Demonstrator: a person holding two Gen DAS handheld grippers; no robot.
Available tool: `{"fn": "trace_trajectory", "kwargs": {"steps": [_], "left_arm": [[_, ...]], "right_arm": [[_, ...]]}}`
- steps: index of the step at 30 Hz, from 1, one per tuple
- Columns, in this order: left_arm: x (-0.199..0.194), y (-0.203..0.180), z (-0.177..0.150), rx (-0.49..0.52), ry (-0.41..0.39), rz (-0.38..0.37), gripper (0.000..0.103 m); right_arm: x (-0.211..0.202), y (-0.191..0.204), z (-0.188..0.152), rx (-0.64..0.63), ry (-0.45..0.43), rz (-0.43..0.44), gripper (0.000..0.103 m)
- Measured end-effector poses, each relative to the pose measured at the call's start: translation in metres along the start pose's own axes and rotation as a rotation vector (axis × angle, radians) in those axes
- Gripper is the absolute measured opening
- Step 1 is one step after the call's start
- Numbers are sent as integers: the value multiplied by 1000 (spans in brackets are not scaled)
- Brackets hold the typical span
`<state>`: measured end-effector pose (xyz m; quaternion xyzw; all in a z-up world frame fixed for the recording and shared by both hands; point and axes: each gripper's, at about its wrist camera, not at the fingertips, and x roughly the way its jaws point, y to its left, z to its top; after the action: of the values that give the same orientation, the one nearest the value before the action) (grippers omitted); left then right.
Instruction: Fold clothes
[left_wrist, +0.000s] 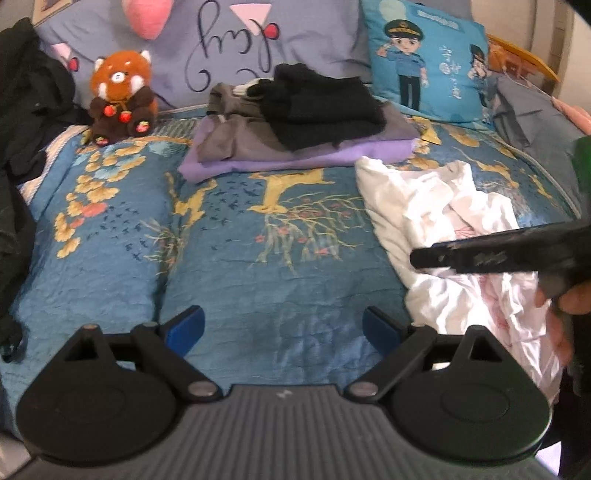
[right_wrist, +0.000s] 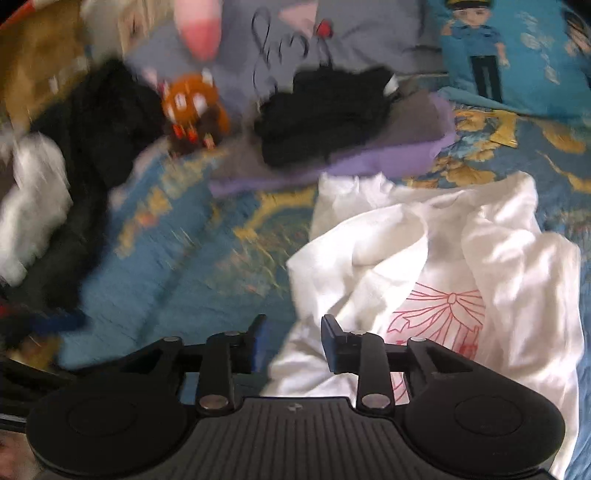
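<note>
Jaws of the left gripper (left_wrist: 282, 326) stand wide apart over bare blue quilt (left_wrist: 229, 266), empty and touching nothing. Right gripper (right_wrist: 293, 334) is partly parted, released, with nothing pinched; crumpled white shirt (right_wrist: 443, 258) lies just beneath and ahead of its right finger (pink bow print facing up), spreading away from the tips toward the folded stack (left_wrist: 303, 122), which sits beyond it. Seen from the left gripper, the shirt lies off to the right, long axis running away toward the pillows
</note>
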<state>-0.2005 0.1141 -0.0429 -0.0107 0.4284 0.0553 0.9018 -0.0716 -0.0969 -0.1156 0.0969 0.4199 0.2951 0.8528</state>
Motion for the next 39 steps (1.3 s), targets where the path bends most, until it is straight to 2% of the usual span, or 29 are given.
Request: {"fn": "trace_trajectory", "kwargs": {"steps": [1,3,6,8,11,14,17,19,21,23,25,26,31,33,35,39], "left_arm": [[2,-3,1,1,0,-9,94],[6,-10,3,5,4,-31,94],[16,-26,9,38,7,-61,94],[22,-42,16,69,-3,-88,94],[33,-67,31,120,-32,-120,94],[50,-91,43,172,-40,-43,95],[67,-112,52,222,-40,42,95],[76,-119,50,231,-31,59,95],[84,-123,48,221,-25,44,95],[89,-126,48,208,-34,37,95],[94,-127,48,206,-40,41,94],[96,-127,48,209,-39,43,93],[102,-120,49,157,-12,-20,64],[103,-115,50,130,4,-51,60],[102,-115,50,135,7,-50,58],[101,-119,51,148,16,-56,45]], "right_arm": [[-12,-6,-2,45,-37,10,39],[-29,-17,-2,115,-97,-25,45],[-36,-43,5,223,-140,-83,47],[-30,-61,18,281,-124,-119,48],[-12,-73,43,256,-66,-105,49],[14,-78,65,216,32,-72,49],[31,-79,77,183,94,-79,48],[41,-79,83,161,129,-88,45],[47,-78,86,120,156,-90,41],[51,-74,87,77,181,-101,33],[54,-70,86,43,195,-112,14],[54,-69,86,30,199,-117,12],[45,-68,89,26,177,-101,10],[43,-68,90,24,174,-99,10],[42,-67,91,24,171,-98,10],[41,-63,92,22,165,-98,9]]}}
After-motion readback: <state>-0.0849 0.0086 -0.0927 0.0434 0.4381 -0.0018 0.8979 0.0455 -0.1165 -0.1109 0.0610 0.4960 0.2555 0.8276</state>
